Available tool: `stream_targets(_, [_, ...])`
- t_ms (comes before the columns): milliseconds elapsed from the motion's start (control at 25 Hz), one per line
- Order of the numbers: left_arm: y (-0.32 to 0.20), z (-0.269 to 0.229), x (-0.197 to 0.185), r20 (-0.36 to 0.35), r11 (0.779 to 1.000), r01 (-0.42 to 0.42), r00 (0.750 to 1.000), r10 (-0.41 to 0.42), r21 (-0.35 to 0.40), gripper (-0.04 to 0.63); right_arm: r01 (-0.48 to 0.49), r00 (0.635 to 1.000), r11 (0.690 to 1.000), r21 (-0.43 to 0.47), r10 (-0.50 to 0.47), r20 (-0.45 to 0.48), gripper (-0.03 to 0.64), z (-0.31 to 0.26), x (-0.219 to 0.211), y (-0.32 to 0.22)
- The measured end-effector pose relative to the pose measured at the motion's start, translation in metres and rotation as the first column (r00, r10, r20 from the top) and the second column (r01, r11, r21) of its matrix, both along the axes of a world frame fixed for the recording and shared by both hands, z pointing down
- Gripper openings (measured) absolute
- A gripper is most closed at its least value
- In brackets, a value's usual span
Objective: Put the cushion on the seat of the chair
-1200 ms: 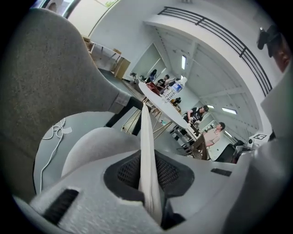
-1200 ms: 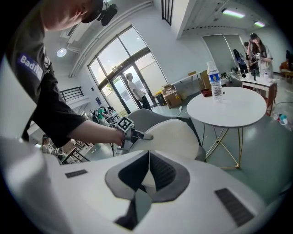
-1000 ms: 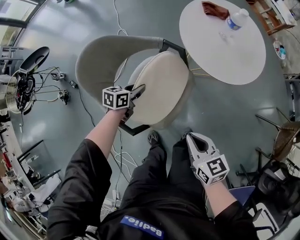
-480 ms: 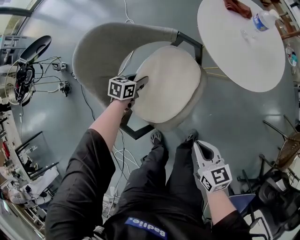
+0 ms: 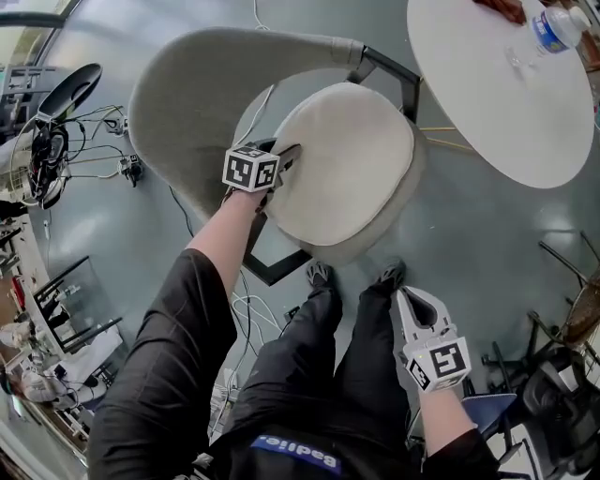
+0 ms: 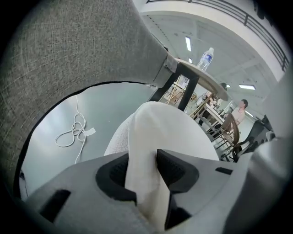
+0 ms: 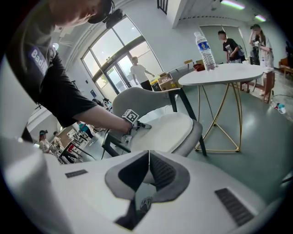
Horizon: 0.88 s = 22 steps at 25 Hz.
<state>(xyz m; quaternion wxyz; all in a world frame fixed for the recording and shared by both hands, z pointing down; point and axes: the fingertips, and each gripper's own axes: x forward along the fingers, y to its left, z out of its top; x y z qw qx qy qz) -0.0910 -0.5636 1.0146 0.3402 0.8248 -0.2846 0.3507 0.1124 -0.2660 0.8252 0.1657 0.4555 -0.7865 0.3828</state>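
Observation:
The cream round cushion (image 5: 347, 159) lies on the seat of the grey chair (image 5: 206, 84), inside its curved back. My left gripper (image 5: 286, 155) is at the cushion's left edge. In the left gripper view a fold of the cushion (image 6: 169, 132) sits between the jaws of the left gripper (image 6: 142, 171), and both pads touch it. These jaws have just been opening. My right gripper (image 5: 410, 295) hangs low by the person's right leg, away from the chair. Its jaws meet in the right gripper view (image 7: 147, 171), with nothing between them.
A round white table (image 5: 506, 94) with a water bottle (image 5: 553, 28) stands just right of the chair. Cables and equipment (image 5: 56, 159) lie on the floor at the left. A loose white cord (image 6: 73, 135) lies on the floor under the chair. People stand in the background.
My left gripper has come down with the cushion's edge, and the cushion now lies flatter on the seat. My right gripper has sunk lower beside the leg.

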Motion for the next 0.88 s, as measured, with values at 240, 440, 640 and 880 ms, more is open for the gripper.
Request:
stream_targets(240, [-0.009, 0.015, -0.019, 0.066, 0.998, 0.055, 0.996, -0.057, 0.029, 0.236, -0.009, 1.0, 1.0, -0.029, 0.009, -0.006, 0.029, 0.013, 0.011, 0.013])
stream_targets(440, [-0.012, -0.004, -0.013, 0.095, 0.996, 0.036, 0.995, -0.043, 0.077, 0.24, -0.024, 1.0, 0.999, -0.022, 0.023, -0.013, 0.029, 0.001, 0.015, 0.015])
stream_targets(640, [-0.014, -0.058, 0.012, 0.004, 0.991, 0.071, 0.997, -0.071, 0.115, 0.239, -0.022, 1.0, 1.0, 0.018, 0.022, -0.008, 0.029, -0.035, 0.011, 0.008])
stream_targets(880, [-0.001, -0.137, 0.027, -0.069, 0.983, 0.101, 0.993, -0.092, 0.154, 0.239, 0.011, 1.0, 0.996, 0.086, -0.01, -0.004, 0.029, -0.094, 0.002, -0.001])
